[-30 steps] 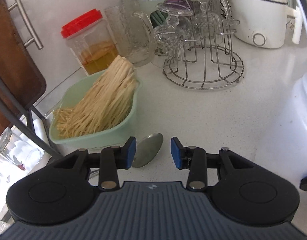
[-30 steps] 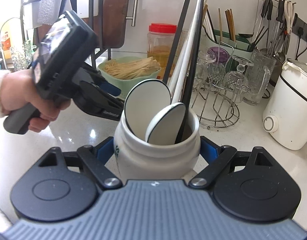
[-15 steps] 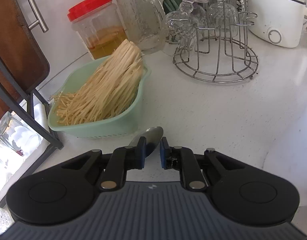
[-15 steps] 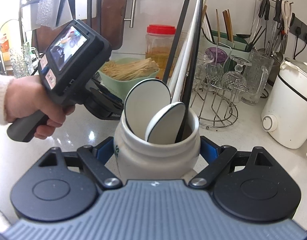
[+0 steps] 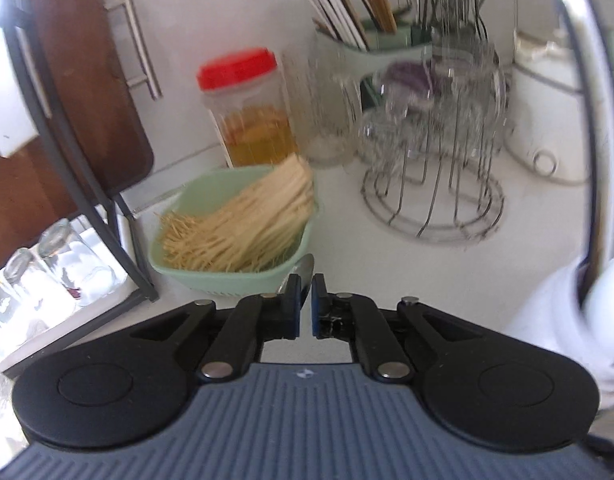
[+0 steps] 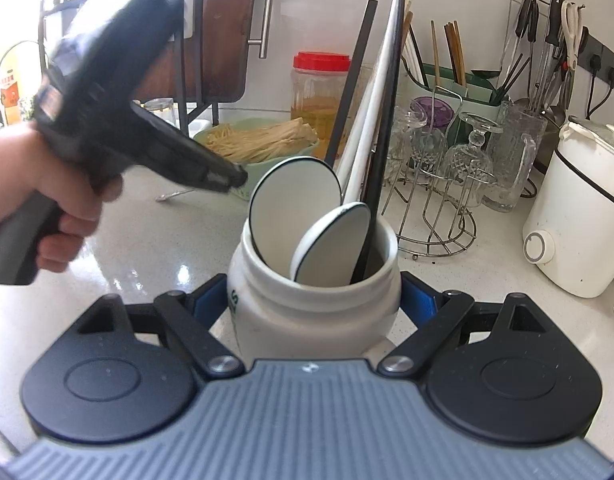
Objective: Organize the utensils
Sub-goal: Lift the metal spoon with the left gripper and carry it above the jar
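My left gripper (image 5: 305,298) is shut on a metal spoon (image 5: 303,270), whose bowl sticks out past the blue pads, lifted above the white counter. In the right wrist view the left gripper (image 6: 235,178) hangs just left of the jar, the spoon's handle (image 6: 175,195) trailing behind it. My right gripper (image 6: 313,304) is shut on a white ceramic jar (image 6: 315,312) that holds two white spoons (image 6: 297,212) and black and white chopsticks (image 6: 371,120). The jar's edge shows blurred at the right of the left wrist view (image 5: 587,312).
A green bowl of noodles (image 5: 235,224) sits close ahead of the left gripper. A red-lidded jar (image 5: 251,112), a wire glass rack (image 5: 435,184), a green utensil holder (image 6: 455,84), a white cooker (image 6: 575,208) and a black shelf frame (image 5: 91,184) stand around.
My left gripper closed on the spoon, lifted it off the counter and moved toward the jar. The right gripper and jar stayed still.
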The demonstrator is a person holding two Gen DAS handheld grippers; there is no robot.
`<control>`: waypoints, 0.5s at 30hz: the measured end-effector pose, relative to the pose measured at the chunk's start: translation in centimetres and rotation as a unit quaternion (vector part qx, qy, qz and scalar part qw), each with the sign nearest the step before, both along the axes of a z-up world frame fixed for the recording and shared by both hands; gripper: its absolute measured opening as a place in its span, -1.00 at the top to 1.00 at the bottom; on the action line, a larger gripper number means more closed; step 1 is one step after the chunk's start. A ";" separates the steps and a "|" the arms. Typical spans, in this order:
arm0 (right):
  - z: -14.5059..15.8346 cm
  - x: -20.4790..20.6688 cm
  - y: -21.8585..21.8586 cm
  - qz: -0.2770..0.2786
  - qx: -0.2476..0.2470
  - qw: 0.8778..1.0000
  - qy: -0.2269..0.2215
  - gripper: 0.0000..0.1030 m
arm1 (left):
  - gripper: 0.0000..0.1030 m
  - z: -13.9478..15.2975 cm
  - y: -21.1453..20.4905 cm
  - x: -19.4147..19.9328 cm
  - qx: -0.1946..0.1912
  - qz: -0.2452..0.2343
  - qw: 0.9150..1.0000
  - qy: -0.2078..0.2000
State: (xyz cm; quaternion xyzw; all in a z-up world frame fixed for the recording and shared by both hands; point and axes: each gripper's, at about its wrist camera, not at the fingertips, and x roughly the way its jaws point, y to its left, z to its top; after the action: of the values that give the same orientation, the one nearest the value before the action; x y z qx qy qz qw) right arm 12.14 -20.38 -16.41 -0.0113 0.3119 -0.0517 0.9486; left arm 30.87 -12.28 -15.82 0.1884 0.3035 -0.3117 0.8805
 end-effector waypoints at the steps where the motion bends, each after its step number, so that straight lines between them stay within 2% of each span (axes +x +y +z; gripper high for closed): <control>1: 0.0 0.0 0.0 -0.001 -0.001 1.000 0.000 -0.77 | 0.93 0.5 0.2 -0.4 -0.007 0.005 1.000 -0.002; 8: 0.0 0.0 0.1 -0.005 0.001 1.000 -0.003 -0.77 | 0.98 3.9 1.1 -2.7 -0.045 0.019 0.999 -0.002; 11: -0.1 -0.1 0.1 -0.005 0.000 1.000 -0.006 -0.77 | 0.98 5.1 1.3 -3.9 -0.042 0.011 0.999 -0.010; 15: 0.0 0.0 0.1 -0.007 0.002 1.000 -0.005 -0.77 | 0.98 6.3 2.0 -4.8 -0.057 0.011 0.998 0.006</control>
State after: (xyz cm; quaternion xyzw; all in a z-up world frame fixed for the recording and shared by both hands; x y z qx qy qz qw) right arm 12.10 -20.26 -16.41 -0.0072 0.3078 -0.0576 0.9497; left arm 26.11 -10.24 -9.53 0.1331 0.2925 -0.3196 0.8914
